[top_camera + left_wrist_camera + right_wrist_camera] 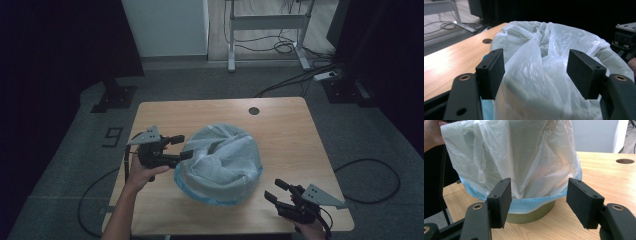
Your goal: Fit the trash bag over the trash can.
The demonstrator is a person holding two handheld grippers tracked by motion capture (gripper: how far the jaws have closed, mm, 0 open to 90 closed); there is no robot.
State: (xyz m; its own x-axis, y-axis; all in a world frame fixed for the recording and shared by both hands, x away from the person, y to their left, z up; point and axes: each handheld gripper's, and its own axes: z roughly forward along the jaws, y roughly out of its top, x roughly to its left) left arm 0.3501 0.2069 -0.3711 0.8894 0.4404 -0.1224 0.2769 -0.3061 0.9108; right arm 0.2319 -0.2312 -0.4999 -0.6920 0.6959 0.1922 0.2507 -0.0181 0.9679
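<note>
The left gripper (183, 147), jaws apart, is at the bag (222, 160) over the bin (531, 213); the right gripper (276, 191) waits open; no writing is readable.

We see a light wooden table (280, 125) with rounded corners, standing on a grey floor (60, 165). Near its far edge, right of the middle, there is a round dark cable hole (254, 110). On the tabletop, slightly left of centre and toward the near side, stands a round bin (534, 213) with an olive-coloured base, lined and draped with a translucent white plastic bag (220, 162) over a pale blue one (524, 203). The bin's base rests directly on the wood.
</note>
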